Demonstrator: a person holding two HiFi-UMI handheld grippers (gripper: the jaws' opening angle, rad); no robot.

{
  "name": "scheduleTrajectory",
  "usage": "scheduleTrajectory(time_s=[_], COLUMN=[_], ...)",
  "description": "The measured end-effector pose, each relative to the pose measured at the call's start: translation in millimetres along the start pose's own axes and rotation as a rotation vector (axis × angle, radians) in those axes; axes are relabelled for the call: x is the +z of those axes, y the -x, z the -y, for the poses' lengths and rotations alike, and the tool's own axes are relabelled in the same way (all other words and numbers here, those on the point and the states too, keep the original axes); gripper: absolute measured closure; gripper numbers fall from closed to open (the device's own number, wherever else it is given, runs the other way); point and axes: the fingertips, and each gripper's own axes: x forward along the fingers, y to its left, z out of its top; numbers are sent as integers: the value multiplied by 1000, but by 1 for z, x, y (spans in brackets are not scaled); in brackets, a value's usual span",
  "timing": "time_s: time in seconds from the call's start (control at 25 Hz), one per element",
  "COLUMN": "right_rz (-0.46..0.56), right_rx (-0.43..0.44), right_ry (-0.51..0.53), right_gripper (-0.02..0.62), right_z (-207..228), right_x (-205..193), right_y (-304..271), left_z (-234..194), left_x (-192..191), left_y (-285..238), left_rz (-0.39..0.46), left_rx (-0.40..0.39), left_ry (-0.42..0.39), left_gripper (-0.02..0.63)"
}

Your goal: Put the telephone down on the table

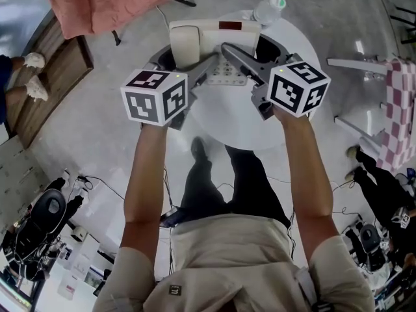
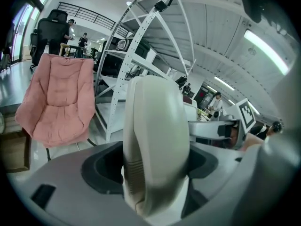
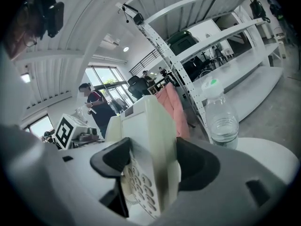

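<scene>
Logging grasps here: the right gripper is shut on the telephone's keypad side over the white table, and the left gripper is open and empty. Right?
Not quite: the left gripper is shut on the handset of the telephone, as the left gripper view shows. The right gripper does hold the keypad side over the white table.

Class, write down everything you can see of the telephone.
The telephone is a cream, plastic-looking desk set with a dark strip on top. The left gripper clamps its handset, the right gripper its keypad side. It is held over the white table beside a bottle; whether it touches the table is unclear.
</scene>
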Motion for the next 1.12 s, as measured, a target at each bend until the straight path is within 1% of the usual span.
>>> scheduleTrajectory(time_s=[0.56, 0.64, 0.84, 1.0, 1.12], right_rz=[-64, -76, -102, -128, -122], right_rx=[-7, -8, -11, -12, -23], right_ry=[-71, -79, -90, -87, -95], right_gripper=[301, 301, 301, 297, 298], right_z=[51, 56, 66, 77, 85], right_x=[-33, -38, -49, -64, -71], right_y=[-32, -36, -42, -50, -54], left_z=[-28, -30, -37, -43, -49], left_x=[-30, -37, -46, -63, -68], left_y=[-51, -58, -68, -80, -85], left_rz=[-78, -91, -111, -138, -129], left_rx=[-2, -14, -12, -16, -12], left_ry=[51, 68, 77, 89, 120], left_gripper=[244, 244, 244, 244, 247])
